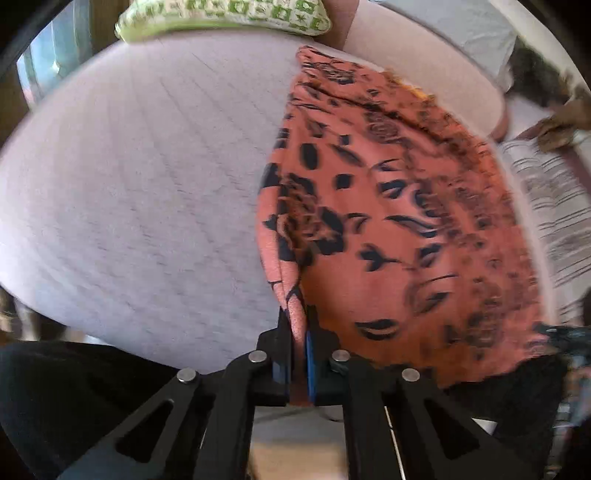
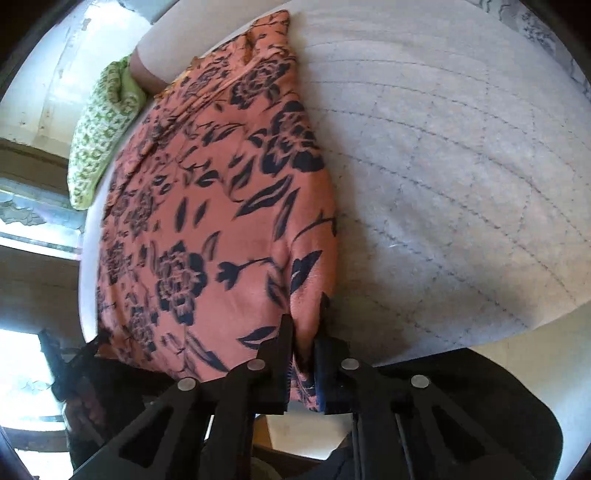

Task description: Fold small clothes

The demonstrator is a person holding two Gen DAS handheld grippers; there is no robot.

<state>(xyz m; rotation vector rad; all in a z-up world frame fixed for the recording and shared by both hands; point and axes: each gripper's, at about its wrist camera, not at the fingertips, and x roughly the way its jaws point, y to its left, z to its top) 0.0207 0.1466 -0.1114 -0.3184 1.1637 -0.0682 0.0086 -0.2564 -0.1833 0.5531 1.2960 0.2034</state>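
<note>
An orange garment with a dark floral print [image 1: 388,206] lies spread on a pale quilted mattress [image 1: 129,177]. In the left wrist view its near left corner is bunched between the black fingers of my left gripper [image 1: 298,321], which is shut on the cloth. The right wrist view shows the same orange garment [image 2: 207,206] running away from me, its near right corner pinched in my right gripper [image 2: 306,328], also shut on the fabric. At the lower left of that view the other gripper's black frame [image 2: 70,365] shows at the garment's opposite corner.
A green and white patterned pillow [image 1: 221,14] rests at the far end of the mattress [image 2: 461,166]. A striped white cloth [image 1: 554,214] and a hand [image 1: 565,125] are at the right edge. The near mattress edge drops off just below the grippers.
</note>
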